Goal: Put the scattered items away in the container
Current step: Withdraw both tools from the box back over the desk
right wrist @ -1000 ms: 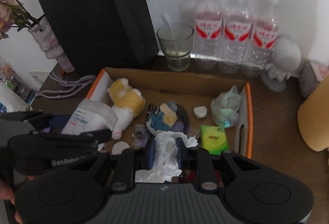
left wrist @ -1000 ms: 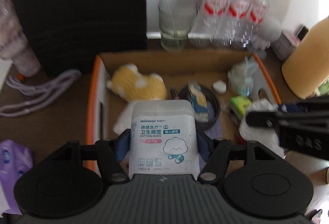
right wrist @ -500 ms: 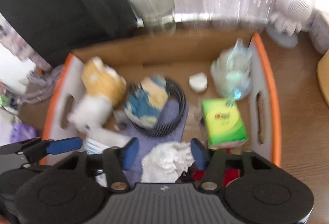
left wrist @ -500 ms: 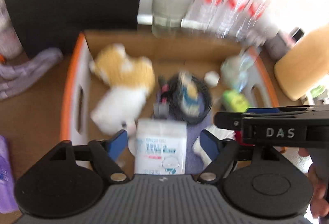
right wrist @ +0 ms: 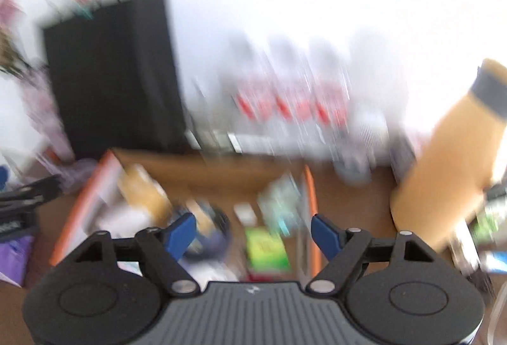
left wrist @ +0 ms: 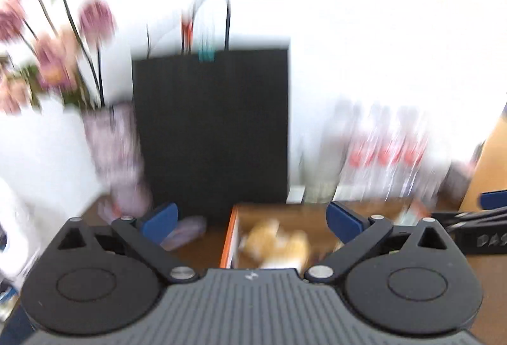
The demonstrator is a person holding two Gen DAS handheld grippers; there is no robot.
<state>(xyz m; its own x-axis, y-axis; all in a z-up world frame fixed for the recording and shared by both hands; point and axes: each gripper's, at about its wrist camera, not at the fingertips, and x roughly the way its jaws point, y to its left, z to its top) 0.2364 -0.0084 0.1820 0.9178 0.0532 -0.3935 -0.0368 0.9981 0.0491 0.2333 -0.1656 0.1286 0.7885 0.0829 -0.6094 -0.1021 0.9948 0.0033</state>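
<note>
Both views are motion-blurred. The orange-rimmed cardboard box point(right wrist: 309, 186) lies on the brown table, with a yellow plush toy point(right wrist: 144, 189), a green packet point(right wrist: 267, 248), a dark coiled cable point(right wrist: 218, 227) and a pale bag point(right wrist: 280, 199) inside. My right gripper point(right wrist: 252, 229) is open and empty above the box's front. My left gripper point(left wrist: 252, 218) is open and empty, raised over the box's left rim point(left wrist: 228, 237), with the plush toy point(left wrist: 279, 243) below it. The right gripper shows at the right edge of the left wrist view point(left wrist: 481, 227).
A black paper bag point(left wrist: 212, 129) stands behind the box, with a vase of pink flowers point(left wrist: 117, 151) to its left. Water bottles point(right wrist: 291, 104) line the wall. A tall orange flask point(right wrist: 453, 174) stands at the right. A purple packet point(right wrist: 14, 256) lies at the left.
Both grippers let go of their loads, the cotton-bud pack and the crumpled tissue, in the box. Both have since opened wider and lifted up and back, tilting the views toward the wall.
</note>
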